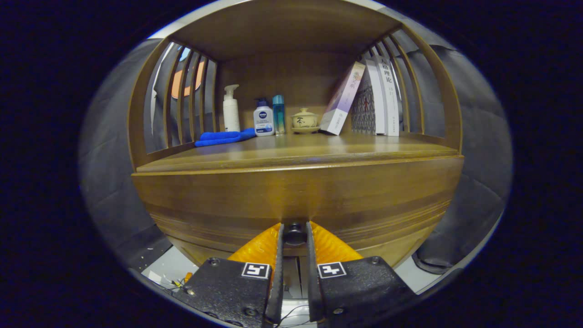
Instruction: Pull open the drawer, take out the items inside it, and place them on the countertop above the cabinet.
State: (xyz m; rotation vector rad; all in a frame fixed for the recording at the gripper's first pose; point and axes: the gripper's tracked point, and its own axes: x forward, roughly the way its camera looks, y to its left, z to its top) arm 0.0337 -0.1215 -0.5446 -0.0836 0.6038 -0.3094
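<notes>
Knob (pixel 295 233) of the drawer (pixel 296 200) sits between the gripper (pixel 295 234) fingers, and both fingers pinch it. Up above the knob, on the countertop (pixel 319 148), from left to right, are a blue cloth (pixel 223 137), a white pump bottle (pixel 231 109), a small white bottle (pixel 263 119), a teal bottle (pixel 278 114), a lidded cup (pixel 304 120) and leaning books (pixel 364 98).

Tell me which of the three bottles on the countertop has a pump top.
The tall white bottle, standing behind the blue cloth. The short white bottle has a dark cap, and the slim teal bottle a plain cap.
</notes>
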